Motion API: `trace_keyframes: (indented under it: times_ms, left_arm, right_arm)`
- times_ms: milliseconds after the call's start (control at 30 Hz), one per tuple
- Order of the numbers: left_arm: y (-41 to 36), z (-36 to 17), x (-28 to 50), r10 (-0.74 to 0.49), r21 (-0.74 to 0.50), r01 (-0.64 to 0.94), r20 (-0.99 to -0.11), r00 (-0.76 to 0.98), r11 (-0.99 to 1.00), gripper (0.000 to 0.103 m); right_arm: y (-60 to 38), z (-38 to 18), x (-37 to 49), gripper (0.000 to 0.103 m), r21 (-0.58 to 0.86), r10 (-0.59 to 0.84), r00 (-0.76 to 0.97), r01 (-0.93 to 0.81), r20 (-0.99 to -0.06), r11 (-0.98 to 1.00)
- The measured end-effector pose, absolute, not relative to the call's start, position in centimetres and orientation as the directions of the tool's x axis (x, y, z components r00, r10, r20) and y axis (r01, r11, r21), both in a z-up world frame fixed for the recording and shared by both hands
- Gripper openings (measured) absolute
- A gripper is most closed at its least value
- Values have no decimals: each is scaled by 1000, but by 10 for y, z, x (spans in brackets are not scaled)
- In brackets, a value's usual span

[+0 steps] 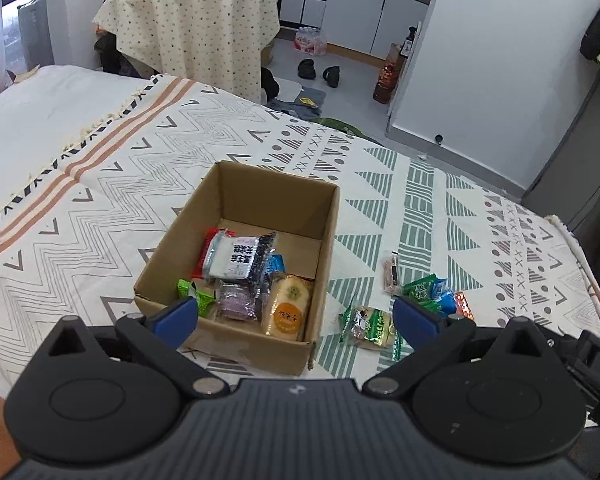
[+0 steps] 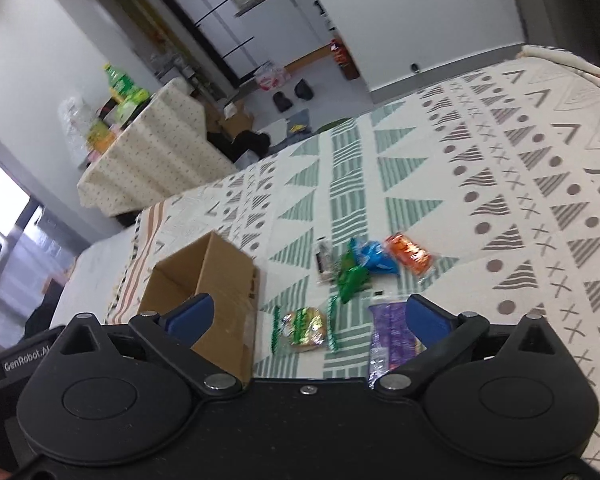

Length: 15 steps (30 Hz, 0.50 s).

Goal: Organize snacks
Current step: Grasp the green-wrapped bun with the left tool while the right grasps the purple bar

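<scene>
Cardboard box (image 1: 236,268) is seen just ahead of the left gripper (image 1: 296,312), partly filled with wrapped snacks. Left jaws are spread wide, nothing held between them. Green-striped cake packet (image 1: 370,326) lies on the patterned blanket (image 1: 100,184) between the box and the right-hand finger; a loose snack pile (image 1: 436,292) sits just beyond that finger. Right gripper (image 2: 308,316) is also spread, empty; purple packet (image 2: 390,338) is partly covered by its right finger, box at its left.
</scene>
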<state>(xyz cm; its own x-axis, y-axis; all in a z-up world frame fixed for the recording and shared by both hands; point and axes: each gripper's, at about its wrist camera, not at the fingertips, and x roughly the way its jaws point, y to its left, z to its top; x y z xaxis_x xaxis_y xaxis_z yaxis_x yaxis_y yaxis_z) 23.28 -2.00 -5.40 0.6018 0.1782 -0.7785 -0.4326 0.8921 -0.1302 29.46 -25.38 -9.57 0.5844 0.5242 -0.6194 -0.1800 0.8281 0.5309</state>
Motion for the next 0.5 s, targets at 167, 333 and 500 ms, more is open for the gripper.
trace_keyframes:
  times_ms: [167,333,500]
  left_arm:
    - [-33,-58,243,141,-140,-396,-786,602,908,103]
    - [-49,-64,254,108,-145,-354,-789,605,924,103]
    - [-63,-72,265,65,-154,-305,-795,603,940,102]
  right_arm:
    - [-271,-101,300,103,536,507,589,-143,-629,832]
    - [-287,-118,308,100,562,498,571,-76,-653,824]
    - [-292,-132,314,91,598,518,538,-32,-665,801]
